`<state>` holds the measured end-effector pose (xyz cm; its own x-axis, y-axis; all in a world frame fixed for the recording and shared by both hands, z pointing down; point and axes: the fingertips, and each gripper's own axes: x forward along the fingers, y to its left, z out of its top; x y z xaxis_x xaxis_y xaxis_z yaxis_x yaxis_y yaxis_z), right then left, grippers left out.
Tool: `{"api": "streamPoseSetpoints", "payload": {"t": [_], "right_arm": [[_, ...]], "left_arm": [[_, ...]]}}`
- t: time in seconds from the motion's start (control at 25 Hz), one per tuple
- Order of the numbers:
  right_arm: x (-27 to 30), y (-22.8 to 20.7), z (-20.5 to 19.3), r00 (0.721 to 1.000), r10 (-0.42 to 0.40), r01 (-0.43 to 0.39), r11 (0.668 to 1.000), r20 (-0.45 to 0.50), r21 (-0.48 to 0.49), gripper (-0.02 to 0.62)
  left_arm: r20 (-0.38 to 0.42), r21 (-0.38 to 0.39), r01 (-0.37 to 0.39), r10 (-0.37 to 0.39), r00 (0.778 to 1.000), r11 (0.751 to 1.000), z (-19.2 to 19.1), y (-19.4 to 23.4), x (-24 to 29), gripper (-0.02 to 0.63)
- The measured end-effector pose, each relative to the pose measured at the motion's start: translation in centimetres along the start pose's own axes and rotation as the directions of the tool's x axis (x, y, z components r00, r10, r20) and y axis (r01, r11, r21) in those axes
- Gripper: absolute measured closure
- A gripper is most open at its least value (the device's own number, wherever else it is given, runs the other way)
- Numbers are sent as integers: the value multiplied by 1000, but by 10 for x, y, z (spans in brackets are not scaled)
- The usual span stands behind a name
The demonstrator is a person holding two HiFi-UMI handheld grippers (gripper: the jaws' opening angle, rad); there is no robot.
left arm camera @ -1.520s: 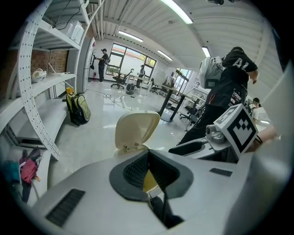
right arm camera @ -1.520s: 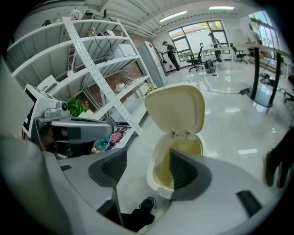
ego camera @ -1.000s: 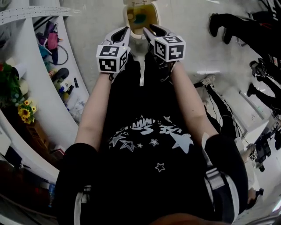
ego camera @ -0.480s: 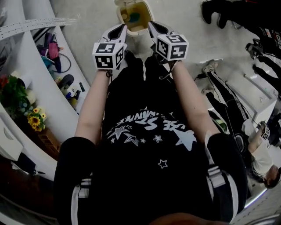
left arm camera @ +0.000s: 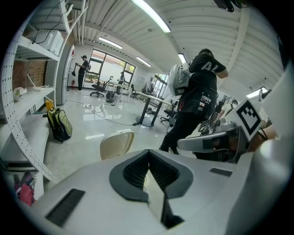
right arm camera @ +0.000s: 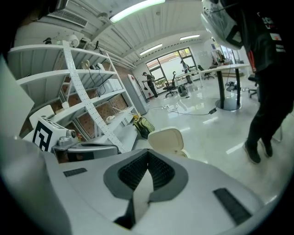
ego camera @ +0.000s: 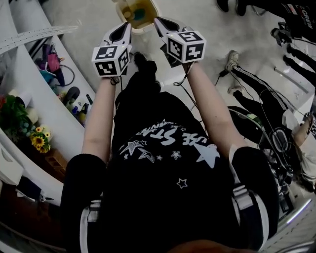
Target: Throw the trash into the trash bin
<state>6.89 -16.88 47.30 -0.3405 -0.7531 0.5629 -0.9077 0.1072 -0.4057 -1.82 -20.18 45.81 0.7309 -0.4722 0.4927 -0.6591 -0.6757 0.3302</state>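
A cream trash bin [ego camera: 149, 11] stands open on the floor at the top edge of the head view, with a yellow liner and a blue-green piece of trash [ego camera: 138, 13] inside. My left gripper [ego camera: 126, 25] and right gripper [ego camera: 157, 21] hover side by side just short of the bin's near rim, both shut with nothing between their jaws. In the left gripper view the left gripper [left arm camera: 148, 159] has its pads meeting, and the bin's raised lid [left arm camera: 116, 143] shows beyond them. The right gripper [right arm camera: 147, 161] is likewise empty, with the lid [right arm camera: 166, 139] ahead.
White shelving [ego camera: 29, 34] curves along the left with bags, bottles and yellow flowers [ego camera: 38, 141]. Other people's legs [ego camera: 256, 79] and cables lie on the floor to the right. A person in black [left arm camera: 197, 101] and a yellow-black backpack [left arm camera: 59, 124] stand farther off.
Both grippers have lifted and drifted left in the head view. The bin has slid toward the top edge of that view.
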Motion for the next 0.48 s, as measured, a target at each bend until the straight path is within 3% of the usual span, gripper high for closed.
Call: {"api": "streamPoseSetpoints", "payload": {"t": [0.48], "right_arm": [[-103, 33, -61, 1000, -9, 10, 1000, 20, -29, 589]], "left_arm": [[75, 12, 25, -26, 997, 1000, -25, -69, -78, 594]]}}
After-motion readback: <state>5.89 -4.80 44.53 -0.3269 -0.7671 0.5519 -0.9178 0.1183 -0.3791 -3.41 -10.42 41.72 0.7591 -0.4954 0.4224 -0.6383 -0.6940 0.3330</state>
